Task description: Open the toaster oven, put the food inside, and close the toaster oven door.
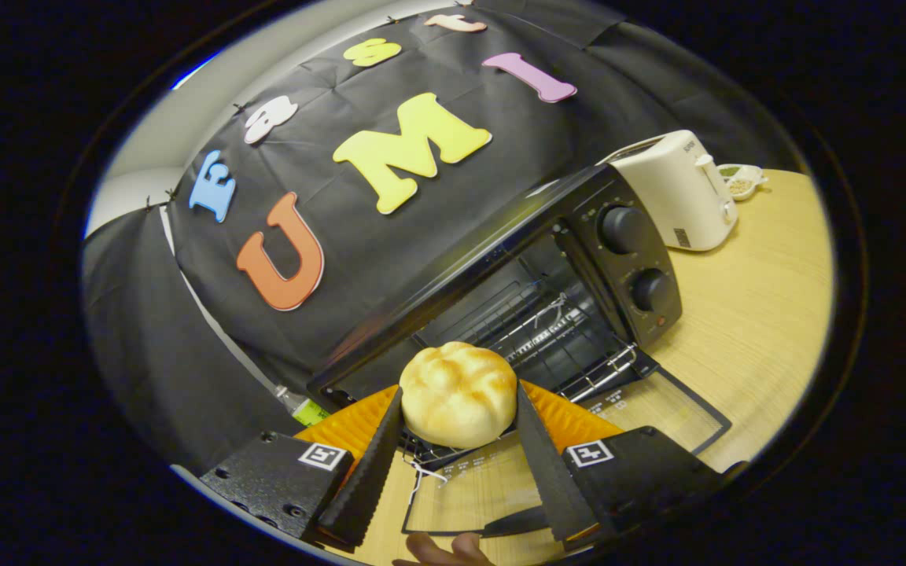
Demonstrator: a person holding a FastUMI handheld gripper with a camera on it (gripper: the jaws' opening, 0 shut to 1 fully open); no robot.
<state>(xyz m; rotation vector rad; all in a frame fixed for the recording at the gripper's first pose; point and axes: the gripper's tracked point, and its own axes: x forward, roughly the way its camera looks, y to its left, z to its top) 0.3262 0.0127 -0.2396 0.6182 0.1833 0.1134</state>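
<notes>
gripper (459,440) clamped on the bread roll (458,393), both fingers (370,464) pressing its sides; roll sits between the tips, lifted off the table; view rolled, so the scene leans; toaster oven (547,283) just beyond the roll, toward 1 o'clock; its door (579,440) is dropped flat open toward the gripper, glass panel lying under and ahead of the fingers; wire rack (555,330) visible inside the cavity, at 1 o'clock from the roll; two control knobs (634,259) on the oven's side panel, at 2 o'clock; orange plate (359,420) directly behind the roll, spreading out past both fingers, looks to rest on the open door but can't confirm; white pop-up toaster (677,192) beyond the oven at 1 o'clock, on the wooden table (752,314); small dish (740,181) just past it, contents unclear; fingertips of a hand (445,550) at 6 o'clock, below the gripper.
</notes>
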